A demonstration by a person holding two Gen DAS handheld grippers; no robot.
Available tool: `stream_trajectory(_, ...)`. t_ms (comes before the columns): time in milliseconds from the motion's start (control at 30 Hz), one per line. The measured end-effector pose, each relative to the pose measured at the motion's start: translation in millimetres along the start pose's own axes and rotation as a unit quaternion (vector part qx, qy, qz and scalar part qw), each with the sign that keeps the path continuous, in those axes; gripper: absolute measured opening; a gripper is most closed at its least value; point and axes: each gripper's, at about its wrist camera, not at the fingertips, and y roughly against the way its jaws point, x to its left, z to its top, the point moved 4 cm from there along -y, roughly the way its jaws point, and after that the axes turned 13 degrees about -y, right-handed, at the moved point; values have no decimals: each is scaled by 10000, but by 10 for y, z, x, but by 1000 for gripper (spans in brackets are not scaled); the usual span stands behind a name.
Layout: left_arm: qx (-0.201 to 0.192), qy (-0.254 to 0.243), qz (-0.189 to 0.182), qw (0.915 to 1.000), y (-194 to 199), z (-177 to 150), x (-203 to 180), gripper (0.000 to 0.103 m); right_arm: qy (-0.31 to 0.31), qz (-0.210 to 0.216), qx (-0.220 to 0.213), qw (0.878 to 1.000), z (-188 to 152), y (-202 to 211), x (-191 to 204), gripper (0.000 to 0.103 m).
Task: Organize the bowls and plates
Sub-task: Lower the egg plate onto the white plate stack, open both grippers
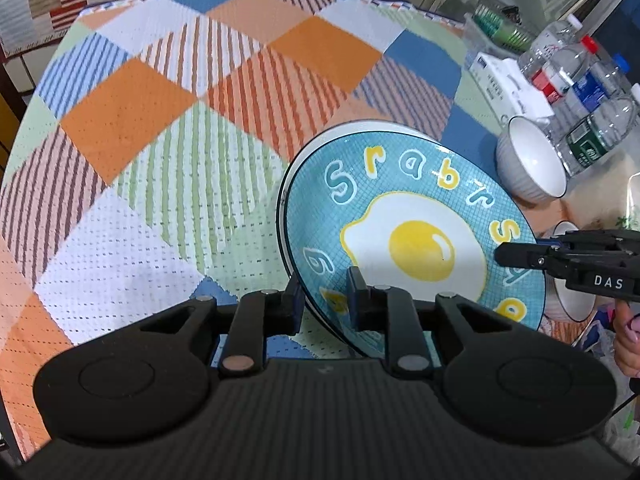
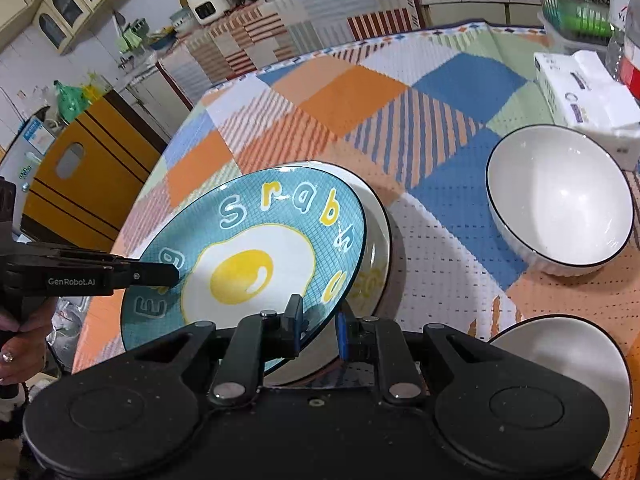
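Left gripper [image 1: 325,296] is clamped on the near rim of the egg plate [image 1: 416,236], one pad under and one pad on the printed face. Seen from the left wrist, the plate hangs tilted over the tablecloth [image 1: 160,128], its far edge lifted. Right gripper [image 1: 505,255] comes in from the side and pinches the opposite rim. A white bowl [image 1: 532,160] sits beyond the plate, near the bottles [image 1: 580,92].

From the right wrist, the right gripper [image 2: 318,328] is closed on the plate [image 2: 248,264] rim nearest the camera, and the left gripper [image 2: 174,274] bites the rim across from it. The plate tilts above a second plate [image 2: 376,236] that lies flat on the cloth, apparently the stack it belongs on. A bowl [image 2: 560,200] stands well apart to the right beside the tissue pack [image 2: 584,92]; another bowl [image 2: 560,356] shows at the lower right, partly hidden.

Glazed ceramic like this is probably stiff, fairly heavy, slick and chip-prone. Narrow pads on a smooth rim could slip if the tilt grows, so opposite rim grips look the right hold, and it should be lowered level and gently onto the plate below.
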Motion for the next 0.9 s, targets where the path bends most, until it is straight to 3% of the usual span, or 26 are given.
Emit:
stream_trajectory(333, 277, 23, 62, 9996, -130, -12, 12, 25, 354, -480, 34, 9982, 18, -105, 110, 23)
stream_trajectory(567, 438, 181, -128, 9988, -235, -82, 12, 26, 790, -1198, -32, 9896, -10, -124, 260, 26)
stream_trajectory(733, 467, -66, 76, 9989, -248, -87, -73, 26, 1158, -1843, -94, 9760, -32, -180, 371, 30)
stream_trajectory(833, 468, -76, 117, 9988, -250, -81, -99, 29, 1683, -2399, -197, 9559, -91, -274, 438, 30)
stream_trajectory(900, 458, -46, 131, 9989, -243, -87, -104, 29, 1963, -2458, -351, 9486, -128, -299, 492, 32)
